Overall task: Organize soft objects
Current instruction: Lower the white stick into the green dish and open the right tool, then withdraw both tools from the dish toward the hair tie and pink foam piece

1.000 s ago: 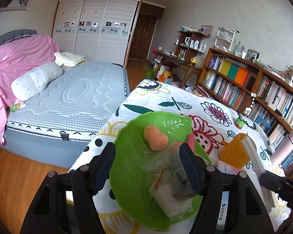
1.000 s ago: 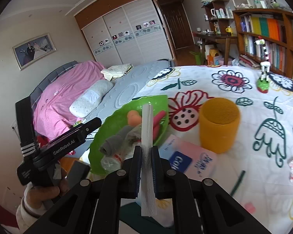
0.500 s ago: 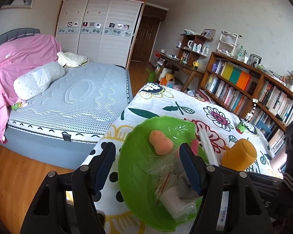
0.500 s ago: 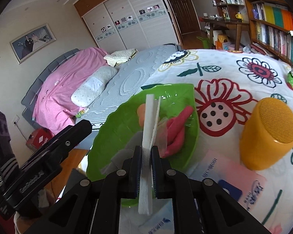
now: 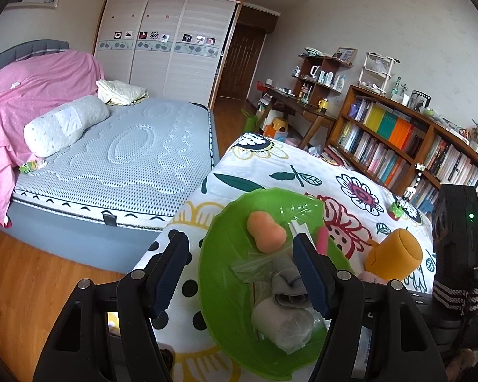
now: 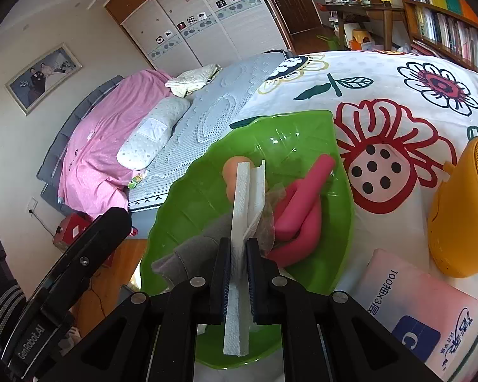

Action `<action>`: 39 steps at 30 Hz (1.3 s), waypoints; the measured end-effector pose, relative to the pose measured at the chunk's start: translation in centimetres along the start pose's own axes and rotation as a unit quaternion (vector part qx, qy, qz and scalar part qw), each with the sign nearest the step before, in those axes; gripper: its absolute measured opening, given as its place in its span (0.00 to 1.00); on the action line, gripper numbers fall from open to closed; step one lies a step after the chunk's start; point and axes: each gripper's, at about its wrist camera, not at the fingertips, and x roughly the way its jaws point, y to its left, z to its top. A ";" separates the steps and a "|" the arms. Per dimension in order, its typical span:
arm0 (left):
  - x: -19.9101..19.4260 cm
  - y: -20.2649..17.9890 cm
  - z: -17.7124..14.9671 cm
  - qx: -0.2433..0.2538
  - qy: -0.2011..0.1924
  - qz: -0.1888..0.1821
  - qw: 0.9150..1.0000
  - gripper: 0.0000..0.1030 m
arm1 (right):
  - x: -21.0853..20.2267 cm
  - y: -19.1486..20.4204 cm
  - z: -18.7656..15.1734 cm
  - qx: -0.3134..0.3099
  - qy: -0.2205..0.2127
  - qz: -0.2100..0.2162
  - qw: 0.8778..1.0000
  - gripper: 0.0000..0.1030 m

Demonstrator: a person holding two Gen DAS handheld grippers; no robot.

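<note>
Gripping a folded white paper towel (image 6: 241,222) edge-on, the right gripper (image 6: 238,273) has its fingers (image 6: 221,273) pressed almost together, with the sheet pinched flat between them and held above the green leaf-shaped bowl (image 6: 188,197). That bowl sits near the edge of a table (image 6: 398,63) covered in a white cloth printed with large flowers. Inside the bowl, beyond the towel's far end, lies a peach-coloured, gourd-shaped soft toy (image 6: 231,168). Just right of the towel in the bowl lies a pink soft piece (image 6: 306,203), bent over itself, and to the towel's left a grey rolled sock (image 6: 191,251) rests against the bowl's near wall. Crinkled clear plastic (image 6: 271,213) shows beside the towel, touching the pink piece. The left gripper (image 5: 240,273) hangs over the near side of the bowl with its fingers (image 5: 170,273) spread wide and nothing between them; from its own camera the peach toy (image 5: 266,232), the sock (image 5: 288,286) and a pale bundle in a clear plastic bag (image 5: 283,324) are all seen in the bowl (image 5: 220,270). To the right of the bowl on the table stands a yellow-orange cylinder with a mesh end (image 6: 462,210), and near it, in front, lies a pink tissue pack (image 6: 414,312). Beyond the table, past the bowl, is a bed with a bare grey mattress (image 5: 124,159).
</note>
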 end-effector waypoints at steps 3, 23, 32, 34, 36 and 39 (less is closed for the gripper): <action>0.0 0.0 0.0 -0.001 -0.001 0.000 1.000 0.74 | -0.4 -0.1 0.0 0.000 -0.004 -0.004 1.000 0.13; -0.2 -0.2 0.1 -0.010 -0.006 -0.008 1.000 0.77 | -4.4 -0.9 -0.4 0.015 -0.065 0.023 0.997 0.43; -0.3 -2.1 -0.1 0.005 0.008 -0.025 1.000 0.77 | -7.9 -1.3 -2.3 -0.013 -0.114 -0.022 0.993 0.46; -0.2 -2.6 -0.3 0.011 0.012 -0.030 0.999 0.82 | -8.5 -1.4 -2.8 -0.019 -0.122 -0.031 0.992 0.46; -0.1 -3.2 -0.5 0.016 0.015 -0.033 0.999 0.84 | -9.0 -1.9 -3.2 -0.019 -0.129 -0.041 0.991 0.47; -0.2 -4.0 -0.8 0.025 0.017 -0.040 0.999 0.84 | -9.9 -3.2 -3.9 -0.012 -0.135 -0.057 0.989 0.48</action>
